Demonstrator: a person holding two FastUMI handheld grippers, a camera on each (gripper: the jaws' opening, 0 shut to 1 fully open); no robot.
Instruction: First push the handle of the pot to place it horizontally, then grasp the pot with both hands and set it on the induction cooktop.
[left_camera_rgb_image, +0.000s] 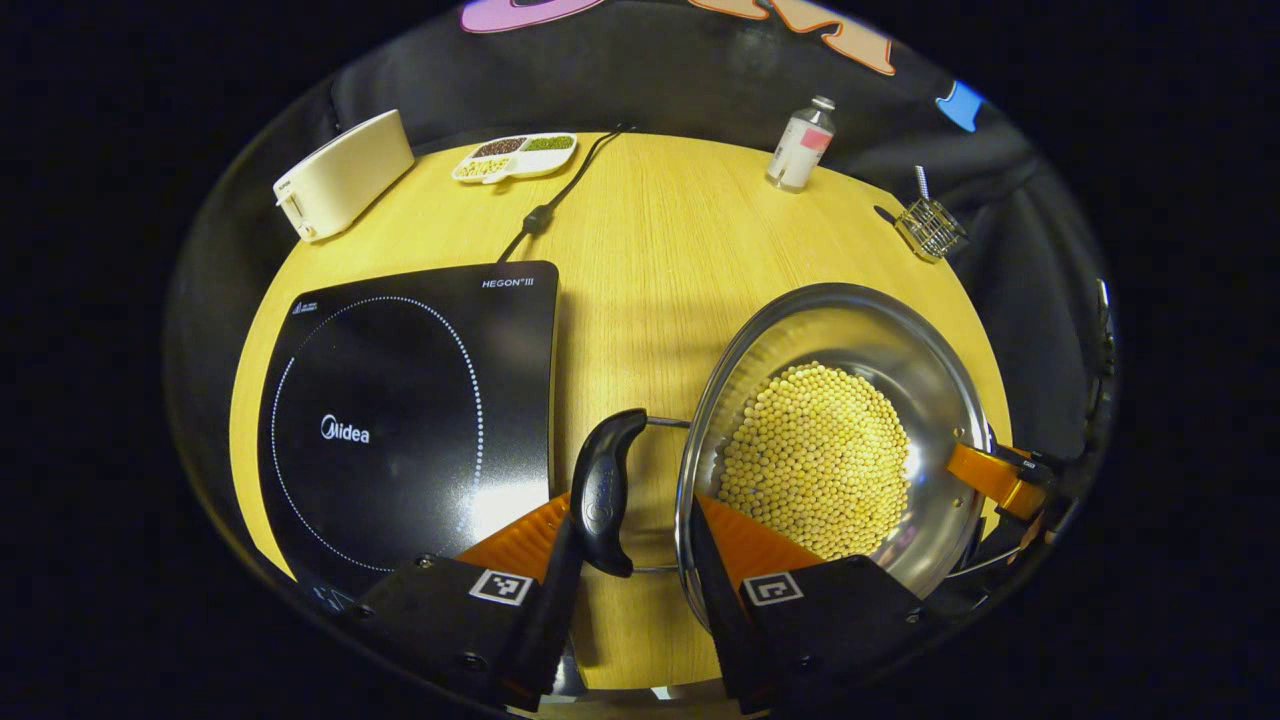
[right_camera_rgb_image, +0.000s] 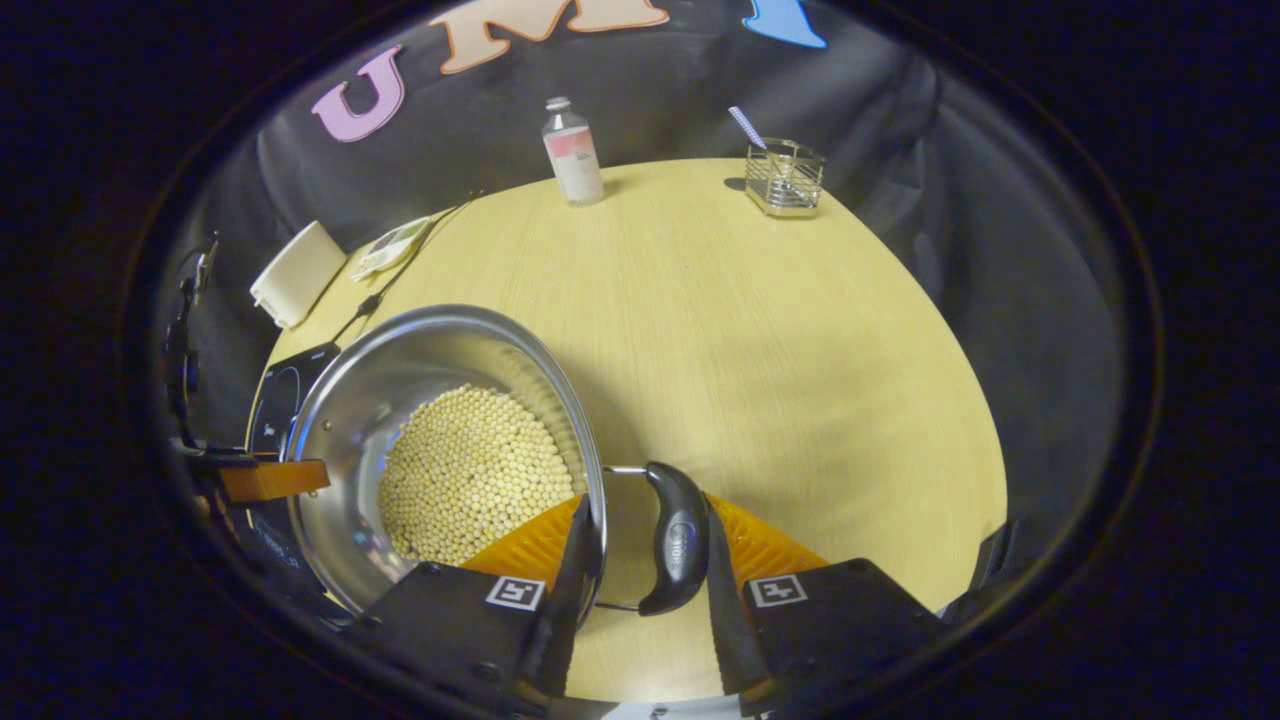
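A steel pot (left_camera_rgb_image: 900, 340) of yellow beans (left_camera_rgb_image: 815, 460) stands to the right of the black induction cooktop (left_camera_rgb_image: 400, 420) on the round wooden table (left_camera_rgb_image: 650, 250). My left gripper (left_camera_rgb_image: 635, 510) is shut across the pot's black left handle (left_camera_rgb_image: 605, 490) and the rim, one finger outside the handle and one inside the wall. My right gripper (right_camera_rgb_image: 645, 505) holds the opposite handle (right_camera_rgb_image: 675, 540) and the pot (right_camera_rgb_image: 400, 370) the same way. Each gripper appears across the pot in the other view: the right gripper (left_camera_rgb_image: 1000, 478), the left gripper (right_camera_rgb_image: 270, 480). I cannot tell whether the pot touches the table.
At the table's far edge stand a white toaster-like box (left_camera_rgb_image: 340, 175), a divided tray of beans (left_camera_rgb_image: 515, 155), a small bottle (left_camera_rgb_image: 800, 145) and a wire basket (left_camera_rgb_image: 930, 228). The cooktop's cable (left_camera_rgb_image: 560, 195) runs to the back edge. Bare wood (right_camera_rgb_image: 800, 350) lies right of the pot.
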